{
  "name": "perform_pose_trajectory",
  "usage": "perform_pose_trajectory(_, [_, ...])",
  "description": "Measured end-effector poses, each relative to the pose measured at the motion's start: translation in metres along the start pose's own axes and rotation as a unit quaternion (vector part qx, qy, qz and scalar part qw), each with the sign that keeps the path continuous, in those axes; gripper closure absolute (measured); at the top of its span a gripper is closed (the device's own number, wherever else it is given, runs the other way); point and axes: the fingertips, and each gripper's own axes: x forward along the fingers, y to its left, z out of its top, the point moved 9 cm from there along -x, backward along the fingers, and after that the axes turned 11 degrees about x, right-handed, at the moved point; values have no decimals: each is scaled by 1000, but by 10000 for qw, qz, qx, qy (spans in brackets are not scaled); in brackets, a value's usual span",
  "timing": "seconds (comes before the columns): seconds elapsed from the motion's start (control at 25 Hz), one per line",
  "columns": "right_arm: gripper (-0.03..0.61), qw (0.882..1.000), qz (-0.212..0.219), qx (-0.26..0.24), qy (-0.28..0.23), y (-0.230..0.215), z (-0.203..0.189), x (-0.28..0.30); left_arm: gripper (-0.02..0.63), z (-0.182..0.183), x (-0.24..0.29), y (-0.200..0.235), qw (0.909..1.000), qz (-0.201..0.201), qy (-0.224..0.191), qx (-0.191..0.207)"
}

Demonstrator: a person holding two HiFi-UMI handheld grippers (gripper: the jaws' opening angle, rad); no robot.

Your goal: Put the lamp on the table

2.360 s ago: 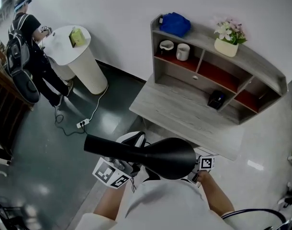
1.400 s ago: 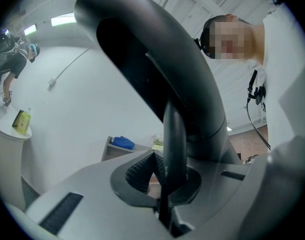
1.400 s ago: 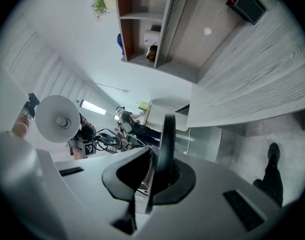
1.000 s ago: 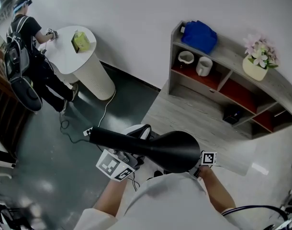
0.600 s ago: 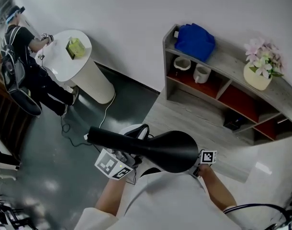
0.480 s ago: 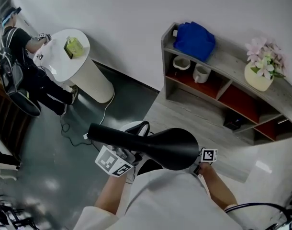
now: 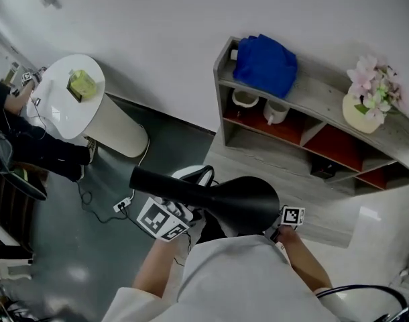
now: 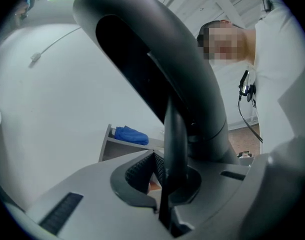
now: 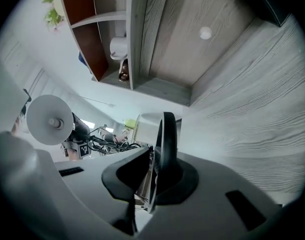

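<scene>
I carry a black lamp (image 7: 235, 203) level in front of my body, its long neck (image 7: 164, 183) pointing left in the head view. My left gripper (image 7: 184, 215) is shut on a thin black part of the lamp (image 8: 175, 134), with the lamp's curved body looming above the jaws. My right gripper (image 7: 281, 223) is shut on a thin black edge of the lamp (image 9: 165, 139); the white inside of the shade (image 9: 50, 120) shows at the left of the right gripper view. The grey wooden table (image 7: 258, 173) with its shelf unit lies just ahead, its top (image 9: 252, 109) close to my right gripper.
The shelves hold a blue bag (image 7: 265, 62), two mugs (image 7: 245, 99), a flower pot (image 7: 369, 99) and a small black box (image 7: 323, 170). At the left stand a white round pedestal (image 7: 90, 113) with a green box (image 7: 79, 84) and a person (image 7: 17, 146). A power strip (image 7: 122, 204) lies on the dark floor.
Both grippers have carried the lamp closer to the grey table, still shut on it. The pedestal and the person have slid towards the left edge of the head view.
</scene>
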Motion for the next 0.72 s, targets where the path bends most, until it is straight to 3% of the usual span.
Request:
perform_pose_trajectory(0.24, [557,9984,-1,142,-550,-1,15,24,607,-14,25,43,9986,-509,105,-83])
perform_pose_trajectory(0.4, [557,9958,-452,169,-784,-9,27,34,606,-25,39,70,9969,-760,175,-64])
perform_pose_trajectory(0.52, [557,9959,42,194,-887,-10,37,55,606,-38,51,90,9954,-919,243,-114])
perform_pose_trajectory(0.56, [557,9956,22,176,-923,-13,41,59,606,-43,56,97,9948,-973,271,-117])
perform_pose_trajectory(0.68, [557,9894,-960,149,-1080,-34,50,52,606,-57,66,112,9923,-1181,351,-119])
perform_pose_trajectory(0.72, [557,9873,-1108,160,-1129,-38,53,53,607,-61,70,115,9913,-1255,377,-127])
